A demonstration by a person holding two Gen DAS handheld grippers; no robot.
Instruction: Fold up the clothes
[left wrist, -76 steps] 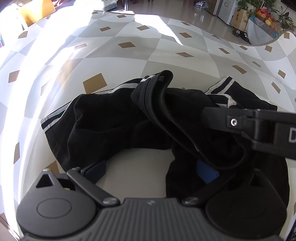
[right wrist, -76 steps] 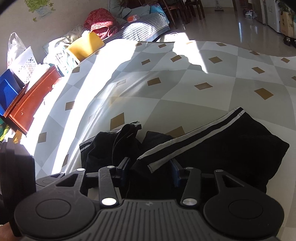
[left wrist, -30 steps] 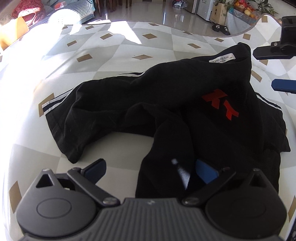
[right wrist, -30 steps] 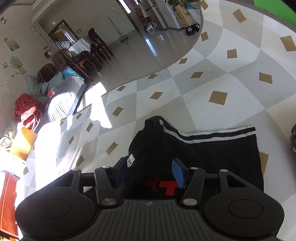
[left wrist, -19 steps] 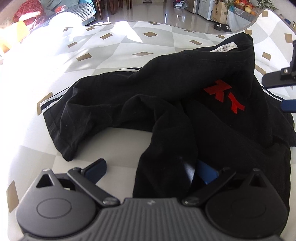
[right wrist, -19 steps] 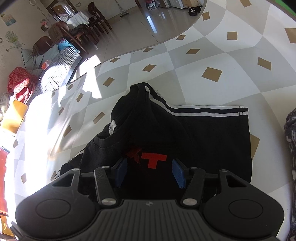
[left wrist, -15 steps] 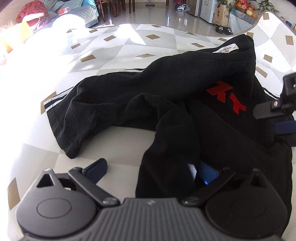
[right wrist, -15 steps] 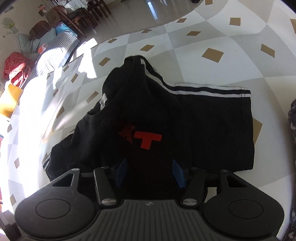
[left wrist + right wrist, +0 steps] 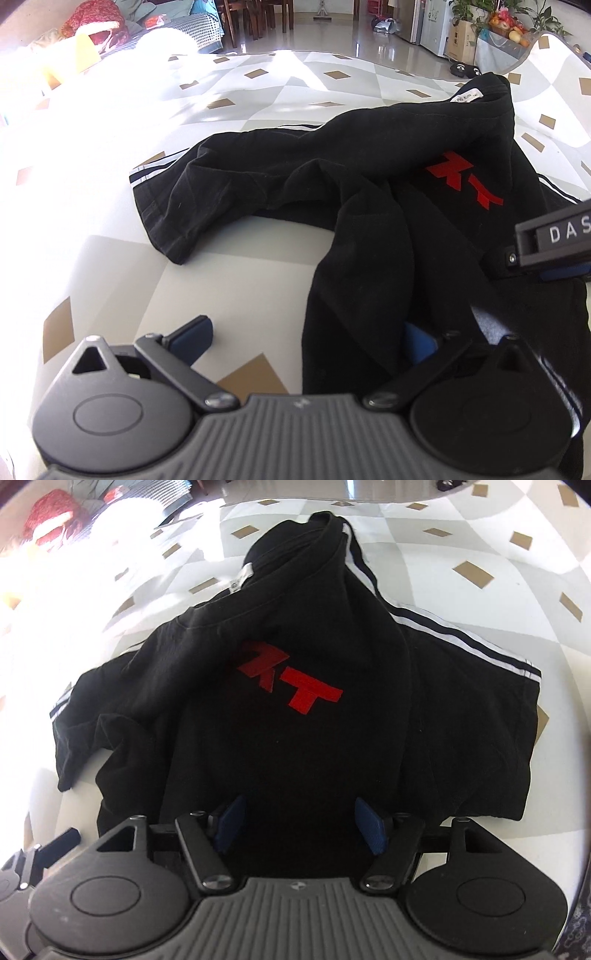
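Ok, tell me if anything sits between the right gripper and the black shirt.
Nothing visible does. The right gripper is open, with the black shirt hem lying directly between its blue fingers. Only the patterned tablecloth surrounds the shirt.

The shirt (image 9: 295,738) at the frame centre is black, with red lettering (image 9: 288,679) on its chest and white stripes (image 9: 461,642) along the sleeve at right. The cloth (image 9: 110,184) beneath shows a white and grey diamond check with small tan squares. The gripper pads (image 9: 369,825) are blue.
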